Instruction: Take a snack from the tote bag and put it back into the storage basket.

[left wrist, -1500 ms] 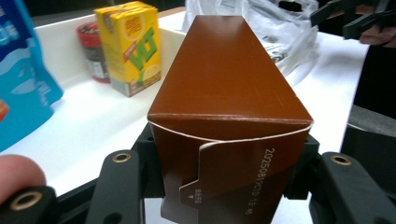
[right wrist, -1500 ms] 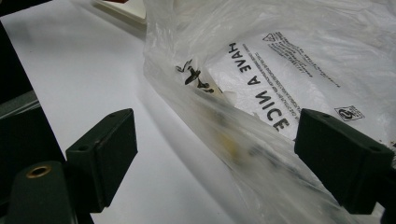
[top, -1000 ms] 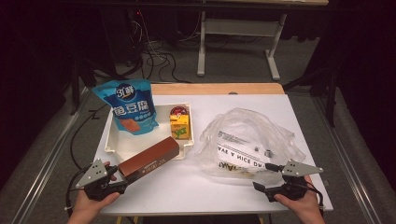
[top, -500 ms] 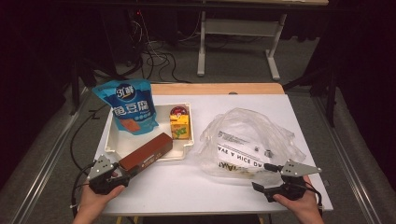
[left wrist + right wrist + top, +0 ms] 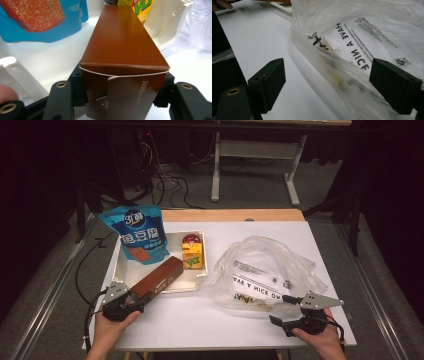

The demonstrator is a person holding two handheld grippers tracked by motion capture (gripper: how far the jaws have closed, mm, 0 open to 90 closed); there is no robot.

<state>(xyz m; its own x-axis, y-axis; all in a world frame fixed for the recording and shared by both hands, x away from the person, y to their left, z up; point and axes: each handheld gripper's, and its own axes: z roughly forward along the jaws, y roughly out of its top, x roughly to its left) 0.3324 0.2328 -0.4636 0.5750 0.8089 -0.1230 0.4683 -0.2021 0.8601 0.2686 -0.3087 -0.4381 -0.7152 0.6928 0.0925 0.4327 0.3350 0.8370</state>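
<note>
In the high view, a blue pouch [image 5: 139, 236] with white characters stands at the left of a white tray [image 5: 192, 285], and a yellow carton [image 5: 193, 257] sits at the tray's right side. A brown box [image 5: 159, 277] lies aslant across the tray's near rim, its near end in the left gripper [image 5: 131, 301], whose hand [image 5: 107, 332] reaches in from the bottom left. The right gripper [image 5: 282, 309] rests level by the near edge of a clear bag [image 5: 267, 270] printed "A NICE D", seen upside down; its hand [image 5: 320, 340] comes from the bottom right.

In the left gripper view, the box [image 5: 125, 50] stands between the jaws, whose pads meet its two sides. The jaws have just been opening a little, yet the box's end flap, stamped with a date code too small to read surely, stays clasped there. The pouch [image 5: 42, 20] and carton [image 5: 140, 7] lie beyond.

In the right gripper view, the jaws are spread wide. The bag [image 5: 367, 37], reading "A NICE", lies in front of the right jaw, with nothing pinched.
</note>
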